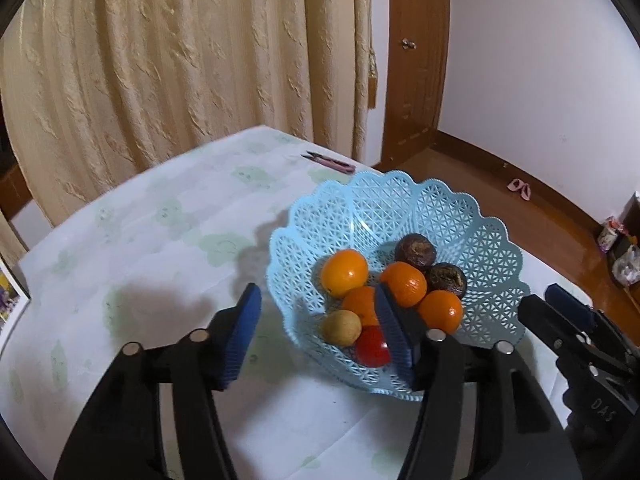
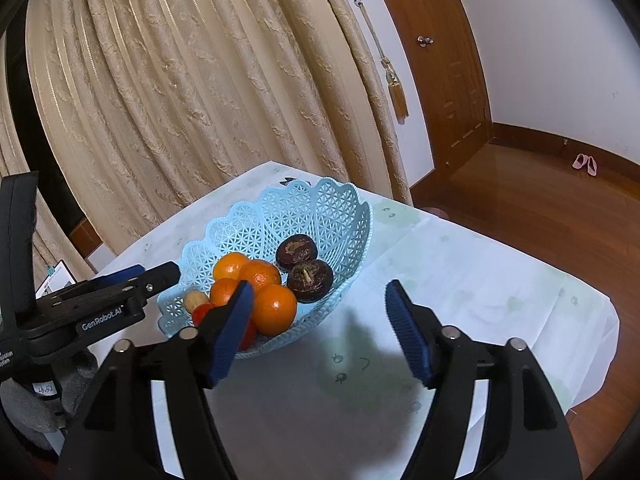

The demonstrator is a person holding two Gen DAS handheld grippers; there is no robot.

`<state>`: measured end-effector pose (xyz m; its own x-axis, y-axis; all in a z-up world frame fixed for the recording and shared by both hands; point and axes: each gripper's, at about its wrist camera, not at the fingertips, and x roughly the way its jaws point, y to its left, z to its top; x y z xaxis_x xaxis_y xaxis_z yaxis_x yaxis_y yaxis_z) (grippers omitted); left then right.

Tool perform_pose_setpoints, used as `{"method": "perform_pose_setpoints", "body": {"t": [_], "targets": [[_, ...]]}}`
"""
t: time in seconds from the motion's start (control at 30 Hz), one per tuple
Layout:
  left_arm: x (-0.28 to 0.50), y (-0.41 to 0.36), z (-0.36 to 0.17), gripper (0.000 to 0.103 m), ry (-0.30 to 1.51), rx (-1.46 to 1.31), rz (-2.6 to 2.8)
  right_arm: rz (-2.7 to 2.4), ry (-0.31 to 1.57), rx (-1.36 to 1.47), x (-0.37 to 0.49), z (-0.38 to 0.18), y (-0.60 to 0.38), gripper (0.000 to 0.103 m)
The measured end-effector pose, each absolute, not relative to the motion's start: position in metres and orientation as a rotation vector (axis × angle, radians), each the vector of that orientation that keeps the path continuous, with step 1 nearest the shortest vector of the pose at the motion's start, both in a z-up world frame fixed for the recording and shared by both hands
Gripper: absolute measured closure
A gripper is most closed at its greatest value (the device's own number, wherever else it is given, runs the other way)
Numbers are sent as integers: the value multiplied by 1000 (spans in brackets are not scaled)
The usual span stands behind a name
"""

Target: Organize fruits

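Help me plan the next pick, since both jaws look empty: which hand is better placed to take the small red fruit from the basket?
Probably the left. The left gripper is open right at the basket's near rim, beside the red fruit. The right gripper frames bare tablecloth beside the basket.

Left tongs point(image 1: 320, 332) gape empty over the blue basket point(image 1: 460, 208) of oranges point(image 1: 344, 272) on the desk point(image 1: 140, 248).
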<state>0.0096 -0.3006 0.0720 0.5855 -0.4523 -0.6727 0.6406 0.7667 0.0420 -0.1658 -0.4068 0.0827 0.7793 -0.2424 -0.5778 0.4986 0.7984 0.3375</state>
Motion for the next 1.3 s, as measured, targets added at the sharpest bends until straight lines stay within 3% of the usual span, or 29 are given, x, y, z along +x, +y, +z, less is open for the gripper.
{"method": "perform_pose_setpoints", "body": {"t": [0.13,0.27,0.53,0.73,1.3], "targets": [[4,-296,76,22,661,312,-624,-420,542,505,-166,83,-406,20],[0,-290,79,13,620,328,-586,-414,541,498,-167,84,-403,8],[-4,-275,84,12,562,336,-496,-441,552,408,-164,90,-385,6],[-8,-266,87,5,523,332,-449,-481,542,319,-160,96,-368,4],[-12,-268,84,5,498,377,-411,-512,547,161,-147,98,-348,3]]}}
